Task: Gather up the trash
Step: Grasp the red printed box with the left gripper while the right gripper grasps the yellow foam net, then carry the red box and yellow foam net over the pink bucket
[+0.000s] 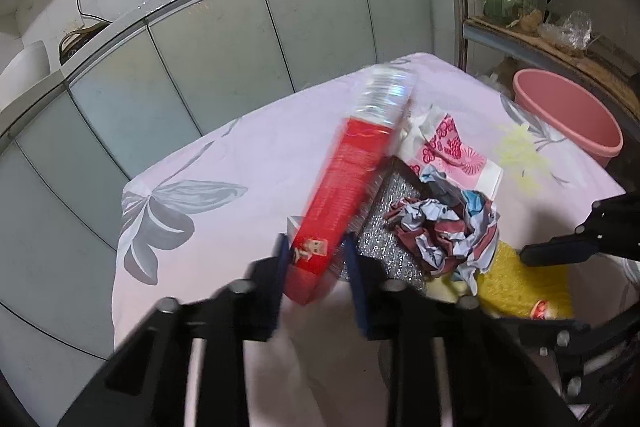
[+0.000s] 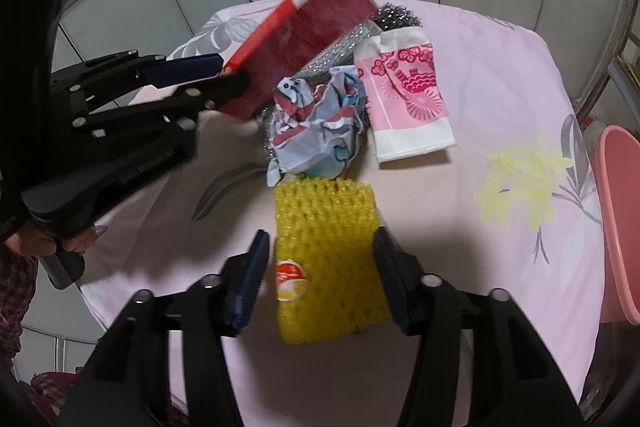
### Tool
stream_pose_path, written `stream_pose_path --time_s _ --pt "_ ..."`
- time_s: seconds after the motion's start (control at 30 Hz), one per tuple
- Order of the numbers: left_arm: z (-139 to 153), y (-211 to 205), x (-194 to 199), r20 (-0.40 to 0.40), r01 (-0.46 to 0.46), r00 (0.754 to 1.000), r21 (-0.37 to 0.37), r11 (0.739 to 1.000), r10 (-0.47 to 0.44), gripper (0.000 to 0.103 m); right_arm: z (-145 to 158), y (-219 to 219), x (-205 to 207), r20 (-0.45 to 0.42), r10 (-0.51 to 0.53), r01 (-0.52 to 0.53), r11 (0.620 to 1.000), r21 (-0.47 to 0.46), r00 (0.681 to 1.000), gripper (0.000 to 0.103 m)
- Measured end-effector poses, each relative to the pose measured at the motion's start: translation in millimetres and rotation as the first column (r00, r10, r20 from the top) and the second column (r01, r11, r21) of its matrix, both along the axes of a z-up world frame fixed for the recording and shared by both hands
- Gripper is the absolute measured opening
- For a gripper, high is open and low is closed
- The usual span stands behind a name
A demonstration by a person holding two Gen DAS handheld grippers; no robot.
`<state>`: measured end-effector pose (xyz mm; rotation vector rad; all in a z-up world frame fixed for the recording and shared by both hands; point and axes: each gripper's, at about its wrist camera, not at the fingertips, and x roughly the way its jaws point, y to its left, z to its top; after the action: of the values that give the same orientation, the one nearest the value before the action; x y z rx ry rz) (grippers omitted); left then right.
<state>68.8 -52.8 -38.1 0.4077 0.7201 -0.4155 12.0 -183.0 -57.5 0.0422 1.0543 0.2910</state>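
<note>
My left gripper (image 1: 315, 247) is shut on the lower end of a long red carton (image 1: 344, 179), which tilts up off the table; from the right wrist the carton (image 2: 304, 27) is seen raised in the left gripper (image 2: 226, 77). A yellow foam net (image 2: 328, 251) with a red sticker lies on the cloth between the jaws of my right gripper (image 2: 320, 251). The jaws stand open, with a gap showing at the left pad. Behind the net lie a crumpled paper ball (image 2: 320, 119) and a pink-and-white paper bag (image 2: 408, 95).
The table (image 1: 224, 163) has a pink floral cloth. A silver glittery scouring pad (image 1: 380, 223) lies under the carton and the paper. A pink bucket (image 2: 618, 219) stands off the table's right edge. Pale cabinets (image 1: 224, 39) with woks on top lie beyond.
</note>
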Motion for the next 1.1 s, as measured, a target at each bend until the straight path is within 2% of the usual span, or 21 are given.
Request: stream_pose_path --time_s 0.03,0.07,0.1,0.13,0.23,0.3,0.4,0.43,0.47,0.53,0.57,0.63,0.7,0.8,0.87,0.9,0.97,1.03,1.1 --pt "2.0 1.8 0.5 -0.004 -0.001 1.0 -0.011 1.0 0.001 0.002 -0.1 -0.4 0.0 0.0 -0.002 0.002 1.0 0.005 1.0 0.042" --pt "4.0 4.4 1.0 -0.013 -0.003 1.0 -0.031 1.0 0.002 0.0 0.1 -2.7 -0.2 0.0 -0.004 0.004 1.0 0.012 1.0 0.036" --pt "6.7 7.3 1.1 -0.016 -0.013 1.0 -0.053 0.998 0.012 0.0 0.7 -5.7 -0.6 0.002 -0.009 0.009 1.0 0.023 1.0 0.028" --pt "8.2 9.4 1.4 -0.014 -0.023 1.0 -0.063 0.998 0.022 0.0 1.1 -7.6 -0.6 0.002 -0.011 0.011 0.999 0.032 1.0 0.025" --pt "10.4 14.3 2.2 -0.021 -0.043 0.999 -0.079 0.996 0.042 0.0 1.3 -13.1 -1.0 0.0 -0.02 0.02 0.998 0.052 1.0 0.022" --pt "11.2 17.0 2.9 -0.028 -0.055 0.998 -0.082 0.995 0.053 0.0 1.8 -17.2 -1.6 0.001 -0.025 0.025 0.998 0.065 1.0 0.015" --pt "14.8 18.8 4.1 -0.072 -0.032 0.997 -0.117 0.993 0.024 0.002 6.5 -21.6 -3.9 0.023 -0.026 0.024 0.996 0.086 0.999 0.01" --pt "15.9 18.7 4.6 -0.087 -0.025 0.996 -0.127 0.992 0.014 0.007 8.7 -23.4 -4.5 0.029 -0.026 0.023 0.995 0.093 0.999 0.01" --pt "16.6 17.4 5.0 -0.101 -0.013 0.995 -0.13 0.991 0.0 0.026 10.8 -24.5 -5.4 0.035 -0.028 0.024 0.995 0.099 0.999 0.009" --pt "19.5 12.0 3.4 -0.097 0.012 0.995 -0.125 0.992 -0.024 0.049 17.3 -28.4 -6.8 0.045 -0.034 0.028 0.992 0.125 0.998 0.009" --pt "21.0 8.4 1.4 -0.091 0.032 0.995 -0.125 0.992 -0.044 0.049 20.3 -31.2 -8.7 0.049 -0.038 0.031 0.99 0.136 0.998 0.009" --pt "21.1 -1.5 -2.6 -0.095 0.085 0.991 -0.108 0.991 -0.096 0.05 25.6 -36.2 -11.1 0.059 -0.048 0.039 0.989 0.143 0.997 0.009" --pt "16.4 -15.5 -8.3 -0.064 0.125 0.99 -0.033 0.992 -0.127 0.05 29.2 -42.7 -14.8 0.064 -0.059 0.048 0.987 0.153 0.996 0.009" --pt "4.3 -34.4 -11.1 -0.017 0.129 0.992 0.101 0.986 -0.128 0.049 34.3 -51.6 -18.2 0.074 -0.076 0.063 0.984 0.166 0.994 0.009" --pt "-2.7 -42.5 -9.0 -0.009 0.123 0.992 0.148 0.981 -0.123 0.043 37.4 -56.7 -20.3 0.081 -0.089 0.074 0.982 0.172 0.993 0.009" --pt "-4.6 -43.8 -7.3 -0.009 0.119 0.993 0.157 0.98 -0.119 0.042 38.3 -60.1 -21.2 0.084 -0.095 0.079 0.981 0.176 0.992 0.009" --pt "-8.3 -44.0 -2.8 -0.025 0.108 0.994 0.157 0.982 -0.105 0.029 39.3 -65.0 -22.7 0.088 -0.105 0.087 0.979 0.182 0.991 0.009" --pt "-7.9 -40.7 -1.7 -0.018 0.088 0.996 0.147 0.985 -0.087 0.028 40.4 -72.0 -27.8 0.092 -0.112 0.093 0.978 0.189 0.989 0.009" --pt "-2.6 -33.6 -2.3 -0.029 0.076 0.997 0.106 0.991 -0.073 0.026 41.3 -75.1 -27.6 0.095 -0.123 0.102 0.974 0.2 0.988 0.009"
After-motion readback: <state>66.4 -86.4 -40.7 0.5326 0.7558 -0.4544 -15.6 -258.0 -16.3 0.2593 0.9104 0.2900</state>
